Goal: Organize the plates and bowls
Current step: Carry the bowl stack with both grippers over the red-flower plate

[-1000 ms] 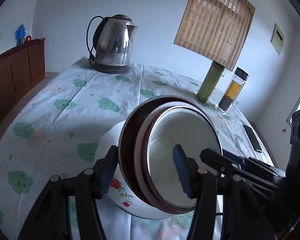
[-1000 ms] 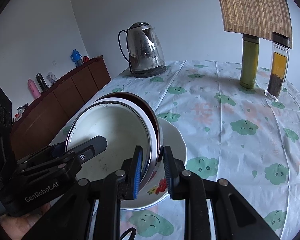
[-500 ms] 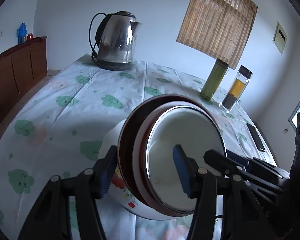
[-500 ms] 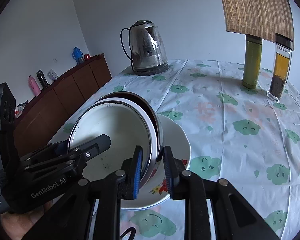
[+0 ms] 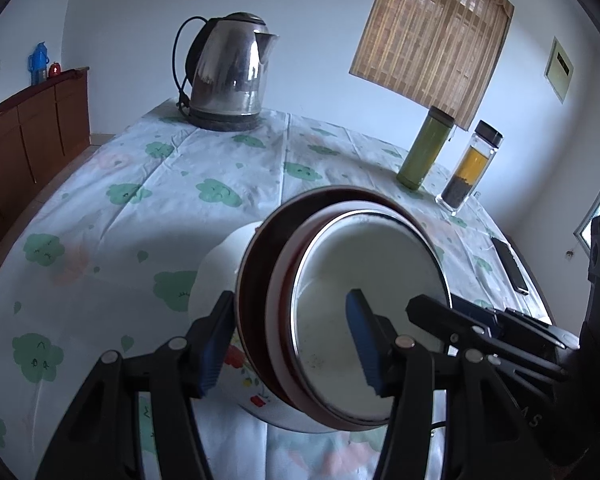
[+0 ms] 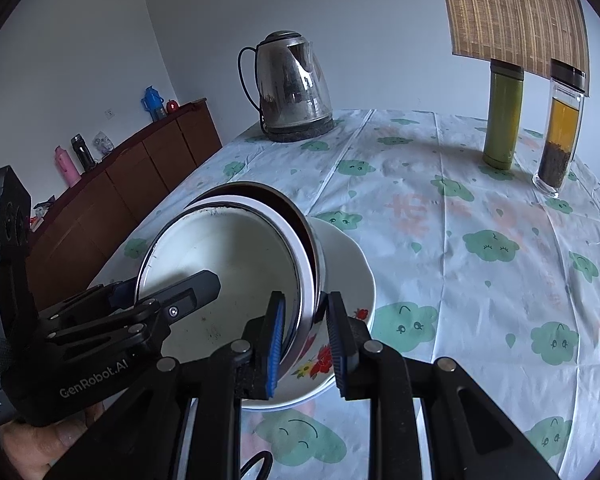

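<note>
A tilted stack of three nested bowls (image 5: 380, 264) leans with its lower edge inside a white flowered bowl (image 5: 216, 268) on the table. The innermost bowl is steel-rimmed with a white inside; around it sit a white-and-red bowl and a dark red bowl. My left gripper (image 5: 290, 340) is shut on the stack, one pad inside and one outside. In the right wrist view my right gripper (image 6: 306, 344) is shut on the stack's (image 6: 228, 248) near rim, above the flowered bowl (image 6: 352, 276). The left gripper (image 6: 172, 300) reaches in from the left there.
The table has a white cloth with green clouds (image 6: 460, 240). A steel kettle (image 6: 290, 88) stands at the far end, a green flask (image 6: 502, 116) and a tea jar (image 6: 560, 128) at the far right. A phone (image 5: 510, 266) lies near the right edge. A wooden sideboard (image 6: 120, 192) lines the left wall.
</note>
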`<action>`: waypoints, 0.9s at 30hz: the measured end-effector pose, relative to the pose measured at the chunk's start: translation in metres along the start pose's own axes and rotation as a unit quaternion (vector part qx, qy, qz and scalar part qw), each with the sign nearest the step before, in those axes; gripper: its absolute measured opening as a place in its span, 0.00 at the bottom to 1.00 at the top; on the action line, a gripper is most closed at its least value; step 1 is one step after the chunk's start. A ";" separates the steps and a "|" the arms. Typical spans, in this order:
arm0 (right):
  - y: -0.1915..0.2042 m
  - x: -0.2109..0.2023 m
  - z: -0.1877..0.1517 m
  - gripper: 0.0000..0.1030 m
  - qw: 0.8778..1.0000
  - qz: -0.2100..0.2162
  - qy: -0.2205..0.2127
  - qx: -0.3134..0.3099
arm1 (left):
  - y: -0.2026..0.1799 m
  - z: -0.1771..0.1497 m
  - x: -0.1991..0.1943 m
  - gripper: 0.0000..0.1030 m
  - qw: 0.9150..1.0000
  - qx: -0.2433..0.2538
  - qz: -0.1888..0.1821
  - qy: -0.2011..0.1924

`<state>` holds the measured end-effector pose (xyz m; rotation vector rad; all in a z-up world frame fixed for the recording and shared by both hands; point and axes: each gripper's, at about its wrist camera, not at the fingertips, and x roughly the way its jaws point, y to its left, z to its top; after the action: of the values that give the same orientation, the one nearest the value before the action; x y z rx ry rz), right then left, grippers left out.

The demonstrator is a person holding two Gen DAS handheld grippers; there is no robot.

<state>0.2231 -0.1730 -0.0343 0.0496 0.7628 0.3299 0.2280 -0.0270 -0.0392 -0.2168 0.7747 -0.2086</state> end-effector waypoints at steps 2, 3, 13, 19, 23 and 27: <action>-0.001 0.002 0.001 0.22 1.000 0.000 0.002 0.001 | 0.000 0.000 0.001 0.53 1.000 0.000 0.001 0.002; -0.001 0.003 0.001 0.22 1.000 0.000 0.004 0.002 | 0.000 0.000 0.002 0.53 1.000 0.000 0.001 0.004; -0.006 0.004 0.000 0.22 1.000 0.009 0.015 0.010 | 0.001 0.001 -0.002 0.53 1.000 -0.008 -0.014 0.008; -0.010 0.006 0.000 0.22 0.999 0.011 0.031 0.009 | 0.000 -0.001 -0.005 0.53 0.999 -0.007 -0.025 0.021; -0.012 0.009 0.000 0.22 0.999 0.008 0.032 0.015 | 0.000 0.000 -0.005 0.53 0.999 -0.007 -0.031 0.021; -0.012 0.011 0.002 0.22 0.999 0.013 0.018 0.024 | 0.002 0.000 0.000 0.53 1.000 -0.006 -0.022 0.022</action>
<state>0.2351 -0.1810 -0.0425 0.0992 0.8074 0.3374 0.2282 -0.0250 -0.0402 -0.2414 0.8153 -0.2502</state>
